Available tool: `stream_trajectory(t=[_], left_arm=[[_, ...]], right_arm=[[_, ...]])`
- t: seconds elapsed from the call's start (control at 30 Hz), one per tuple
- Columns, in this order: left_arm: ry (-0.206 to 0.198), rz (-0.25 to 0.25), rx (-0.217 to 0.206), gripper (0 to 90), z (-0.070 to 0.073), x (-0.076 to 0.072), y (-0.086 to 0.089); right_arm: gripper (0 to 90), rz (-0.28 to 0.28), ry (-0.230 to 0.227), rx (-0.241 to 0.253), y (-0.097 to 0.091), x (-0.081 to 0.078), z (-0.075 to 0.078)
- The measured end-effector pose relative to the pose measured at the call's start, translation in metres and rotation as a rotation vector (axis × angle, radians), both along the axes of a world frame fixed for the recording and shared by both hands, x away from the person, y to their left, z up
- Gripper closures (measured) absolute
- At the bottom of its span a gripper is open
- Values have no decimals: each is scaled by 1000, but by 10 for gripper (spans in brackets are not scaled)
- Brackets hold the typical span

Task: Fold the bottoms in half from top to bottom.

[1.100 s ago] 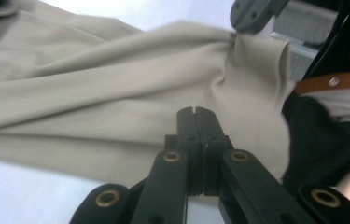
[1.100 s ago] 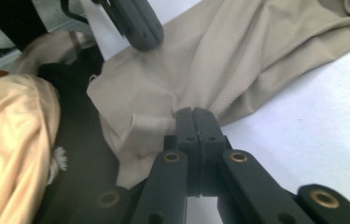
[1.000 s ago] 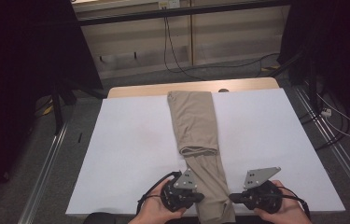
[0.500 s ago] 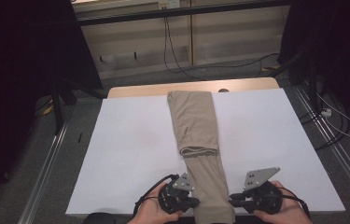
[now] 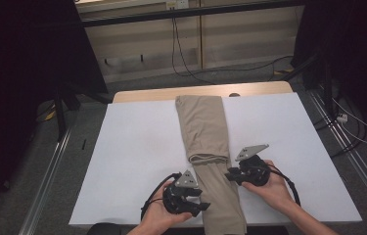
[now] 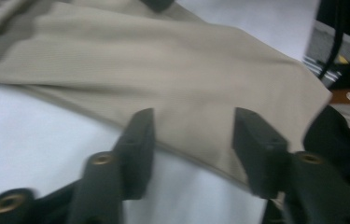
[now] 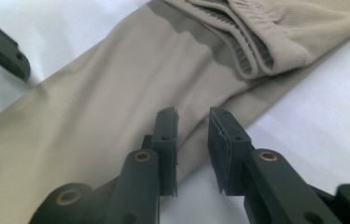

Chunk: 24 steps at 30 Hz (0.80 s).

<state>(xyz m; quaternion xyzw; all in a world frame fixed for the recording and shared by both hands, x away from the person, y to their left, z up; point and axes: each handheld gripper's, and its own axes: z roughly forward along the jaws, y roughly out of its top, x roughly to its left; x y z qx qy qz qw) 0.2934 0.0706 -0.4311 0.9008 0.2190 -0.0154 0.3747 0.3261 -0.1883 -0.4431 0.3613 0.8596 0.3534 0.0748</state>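
Observation:
A long beige folded garment (image 5: 203, 127) lies lengthwise down the middle of the white table (image 5: 132, 147), with a folded layer ending about halfway down. My left gripper (image 5: 203, 200) rests at the garment's left edge near the table's front. Its jaws have just been opening and now stand wide, and the cloth (image 6: 163, 65) lies flat beyond them, unpinched. My right gripper (image 5: 230, 175) sits at the garment's right edge, just below the fold. Its jaws have also just been opening and show a narrow gap (image 7: 193, 112) above the cloth edge (image 7: 93, 107), with nothing pressed between them.
A wooden strip (image 5: 147, 94) borders the table's far edge. Cables (image 5: 186, 63) trail over the floor behind it, and metal rails (image 5: 49, 171) run along both sides. White surface lies bare left and right of the garment.
My right gripper has moved from the table's front edge up along the garment's right side toward the fold. The left gripper's jaws have spread apart, and the near end of the garment lies flat.

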Motion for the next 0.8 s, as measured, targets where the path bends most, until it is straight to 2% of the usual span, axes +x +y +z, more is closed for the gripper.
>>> stream_trajectory(t=[0.07, 0.13, 0.27, 0.33, 0.37, 0.43, 0.5, 0.63, 0.7, 0.77, 0.8], left_arm=[[-2, 27, -7, 424, 1, 6, 4], [-3, 65, -20, 377, 1, 11, 8], [-24, 140, -26, 316, 2, 23, 15], [-43, 170, -46, 286, 4, 31, 17], [-47, 174, -45, 285, 6, 35, 17], [-80, 177, -26, 351, 11, 45, 17], [-99, 194, -26, 305, 14, 56, 17], [-129, 232, -49, 306, 15, 83, 17], [-133, 262, -32, 331, 14, 96, 15], [-107, 262, -29, 365, 11, 108, 11], [-124, 261, -15, 396, 9, 112, 9]], right_arm=[[735, -4, -6, -19, 4, 5, -4], [891, -8, -14, -28, 5, 5, -3], [900, -51, -15, -35, -3, 2, 0], [900, -50, -14, -15, -8, 1, 1], [861, -55, -17, -13, -10, 1, 2], [788, -55, -26, 5, -14, 4, 5], [737, -54, -48, 27, -16, 10, 9], [612, -48, -82, 34, -10, 30, 15], [575, -13, -87, 62, -5, 42, 18], [539, 9, -84, 52, 1, 52, 17], [537, 20, -84, 48, 3, 55, 16]])
